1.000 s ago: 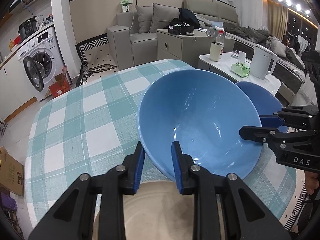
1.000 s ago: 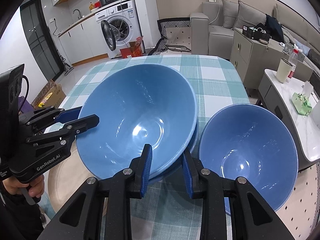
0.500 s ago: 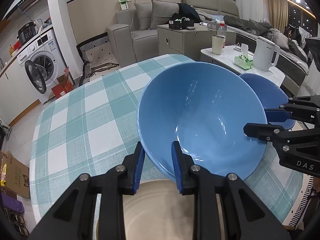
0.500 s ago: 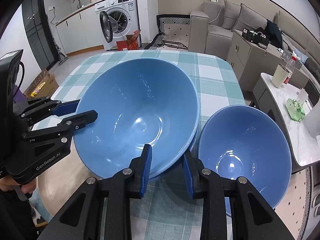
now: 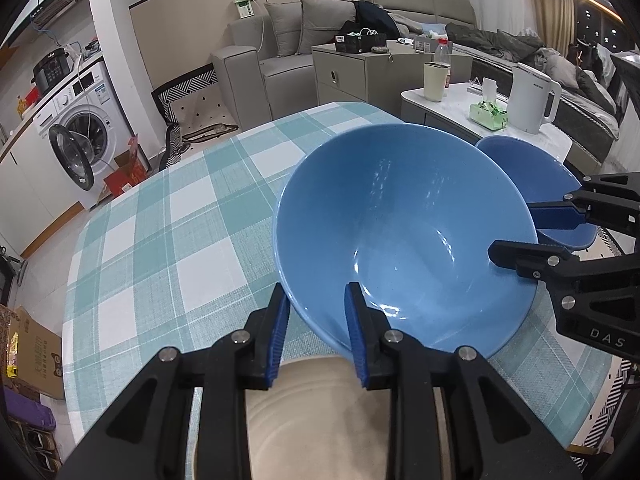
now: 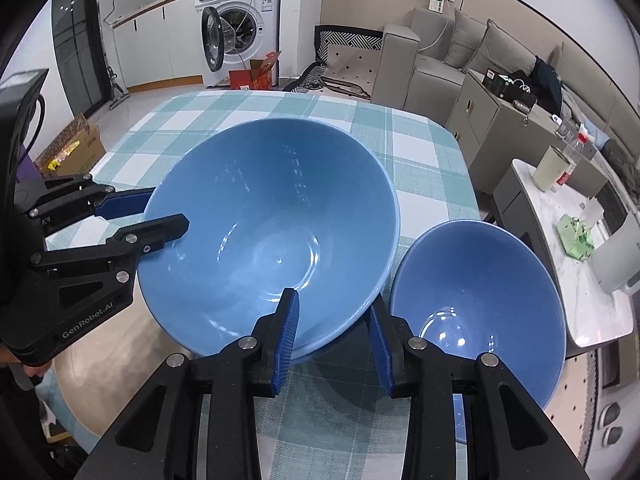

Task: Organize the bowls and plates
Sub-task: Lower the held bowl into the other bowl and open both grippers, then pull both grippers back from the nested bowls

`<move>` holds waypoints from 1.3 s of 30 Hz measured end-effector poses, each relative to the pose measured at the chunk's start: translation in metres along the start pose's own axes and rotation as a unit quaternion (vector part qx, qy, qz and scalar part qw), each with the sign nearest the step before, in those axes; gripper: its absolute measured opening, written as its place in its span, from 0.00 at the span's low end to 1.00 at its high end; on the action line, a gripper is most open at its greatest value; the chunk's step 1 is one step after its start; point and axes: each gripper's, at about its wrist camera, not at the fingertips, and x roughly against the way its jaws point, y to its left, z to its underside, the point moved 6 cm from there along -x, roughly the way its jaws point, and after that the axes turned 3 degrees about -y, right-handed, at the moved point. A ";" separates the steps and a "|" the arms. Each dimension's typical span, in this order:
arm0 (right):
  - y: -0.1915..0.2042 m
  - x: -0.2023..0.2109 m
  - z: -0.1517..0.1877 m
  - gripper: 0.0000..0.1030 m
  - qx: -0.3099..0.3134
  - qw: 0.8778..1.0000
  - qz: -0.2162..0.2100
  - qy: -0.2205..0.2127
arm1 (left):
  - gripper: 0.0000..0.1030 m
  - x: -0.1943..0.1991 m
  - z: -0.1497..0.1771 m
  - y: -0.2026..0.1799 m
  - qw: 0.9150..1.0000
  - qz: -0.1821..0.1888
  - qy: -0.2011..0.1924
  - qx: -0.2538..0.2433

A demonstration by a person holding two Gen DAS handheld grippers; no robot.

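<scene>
A large light-blue bowl (image 5: 404,236) is held tilted above the checked table. My left gripper (image 5: 316,328) is shut on its near rim. My right gripper (image 6: 332,336) straddles the opposite rim with its jaws apart; a second blue rim shows just under the bowl there, so I cannot tell whether one bowl or two nested. The bowl also shows in the right wrist view (image 6: 272,236). A smaller, darker blue bowl (image 6: 480,304) sits on the table to the right, and it shows behind the big bowl in the left wrist view (image 5: 532,176). A beige plate (image 5: 320,420) lies under my left gripper.
The round table (image 5: 160,224) has a teal and white checked cloth. Beyond the table's far edge stand a low white side table with a kettle (image 5: 528,96), a cup and a tissue pack, a grey cabinet, a sofa and a washing machine (image 6: 236,24).
The big bowl has risen a little and tilted more. My right gripper's jaws stand wider apart on its rim than one second ago. My left gripper keeps its hold.
</scene>
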 end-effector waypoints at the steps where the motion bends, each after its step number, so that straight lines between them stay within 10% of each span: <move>1: 0.000 -0.001 0.000 0.35 0.004 1.000 0.003 0.000 | 0.26 0.000 0.000 0.000 1.000 0.000 0.000 -0.001; 8: -0.001 -0.005 0.000 0.38 0.022 1.000 0.018 0.003 | 0.28 -0.001 0.000 0.002 1.000 -0.012 0.000 -0.006; 12: 0.000 -0.003 -0.001 0.41 0.033 0.999 0.029 -0.004 | 0.51 0.004 -0.003 0.002 1.000 -0.021 -0.013 -0.011; 23: -0.007 0.022 -0.005 0.82 0.012 0.999 0.004 -0.053 | 0.56 0.020 -0.011 0.007 0.999 0.023 -0.027 0.021; 28: -0.018 0.044 -0.010 0.89 -0.036 0.996 -0.024 -0.083 | 0.97 0.037 -0.018 0.009 0.997 0.026 -0.063 0.038; 39: -0.032 0.077 0.009 0.99 -0.085 0.989 -0.015 -0.122 | 1.00 0.050 -0.028 -0.007 0.997 0.021 -0.076 0.013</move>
